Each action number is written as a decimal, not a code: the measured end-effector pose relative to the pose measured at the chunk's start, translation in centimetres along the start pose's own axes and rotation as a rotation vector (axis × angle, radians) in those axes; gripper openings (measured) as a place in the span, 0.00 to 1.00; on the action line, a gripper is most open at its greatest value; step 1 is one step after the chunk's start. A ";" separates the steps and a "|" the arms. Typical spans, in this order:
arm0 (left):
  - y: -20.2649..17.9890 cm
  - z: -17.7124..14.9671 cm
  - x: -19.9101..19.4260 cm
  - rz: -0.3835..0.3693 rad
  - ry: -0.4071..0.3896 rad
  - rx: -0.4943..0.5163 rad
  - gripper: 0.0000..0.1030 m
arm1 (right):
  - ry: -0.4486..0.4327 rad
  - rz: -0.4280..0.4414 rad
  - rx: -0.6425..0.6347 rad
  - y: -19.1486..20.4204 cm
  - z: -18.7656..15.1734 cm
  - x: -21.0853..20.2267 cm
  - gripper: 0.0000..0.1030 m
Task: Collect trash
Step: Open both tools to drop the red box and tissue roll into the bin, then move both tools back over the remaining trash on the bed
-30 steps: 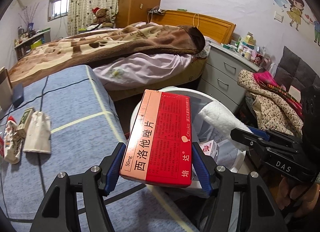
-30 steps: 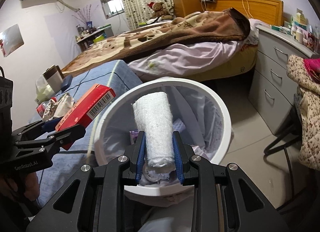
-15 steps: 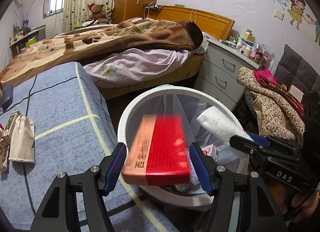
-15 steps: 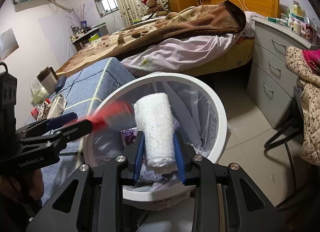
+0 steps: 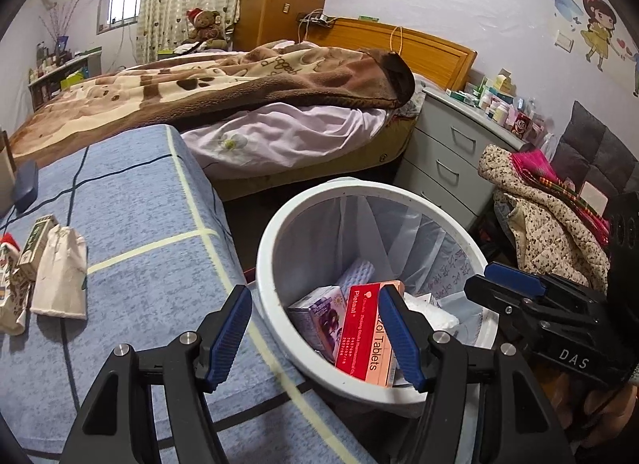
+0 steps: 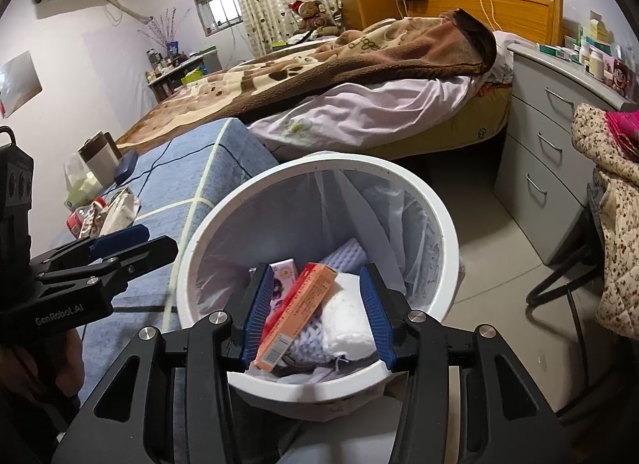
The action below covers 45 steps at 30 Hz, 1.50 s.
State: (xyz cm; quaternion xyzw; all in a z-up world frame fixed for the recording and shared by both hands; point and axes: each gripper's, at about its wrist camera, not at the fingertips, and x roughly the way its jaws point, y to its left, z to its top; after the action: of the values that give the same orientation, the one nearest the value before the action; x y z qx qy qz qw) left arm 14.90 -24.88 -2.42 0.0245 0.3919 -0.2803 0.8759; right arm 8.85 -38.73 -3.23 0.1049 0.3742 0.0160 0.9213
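A white bin (image 5: 271, 232) with a clear liner stands beside the blue-covered surface. Inside it a red tablet box (image 5: 363, 336) leans against a purple box (image 5: 319, 320), with a white towel roll (image 5: 435, 312) beside them. My left gripper (image 5: 313, 296) hangs open over the near rim, with nothing between its fingers. In the right wrist view the red box (image 6: 299, 312) and the towel roll (image 6: 347, 324) lie in the bin (image 6: 447, 232) below my right gripper (image 6: 315, 270). Its jaws are opening and its pads touch nothing.
On the blue cover (image 5: 139, 204) to the left lie a white cloth pouch (image 5: 60, 276), a green box (image 5: 38, 240) and wrappers. A bed, a grey dresser (image 5: 447, 168) and a chair piled with clothes (image 5: 551, 224) stand behind and to the right of the bin.
The red box has dropped out of my left gripper into the bin. My right gripper's jaws have spread and the towel roll has fallen into the bin.
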 end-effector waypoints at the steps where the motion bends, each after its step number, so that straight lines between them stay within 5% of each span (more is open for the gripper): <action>1: 0.2 -0.1 -0.3 0.002 -0.003 -0.004 0.64 | -0.002 0.002 -0.004 0.2 0.0 -0.1 0.46; 20: 4.0 -2.6 -6.9 0.055 -0.073 -0.080 0.64 | -0.020 0.082 -0.116 5.5 0.1 -1.6 0.46; 45: 11.9 -7.7 -14.0 0.243 -0.106 -0.238 0.64 | 0.023 0.245 -0.274 13.0 -1.1 -1.5 0.46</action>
State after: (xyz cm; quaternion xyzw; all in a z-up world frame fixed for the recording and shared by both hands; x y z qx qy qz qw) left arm 8.27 -6.26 -0.08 -0.0468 0.3696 -0.1251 0.9195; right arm 7.65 -26.00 -0.32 0.0229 0.3636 0.1802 0.9137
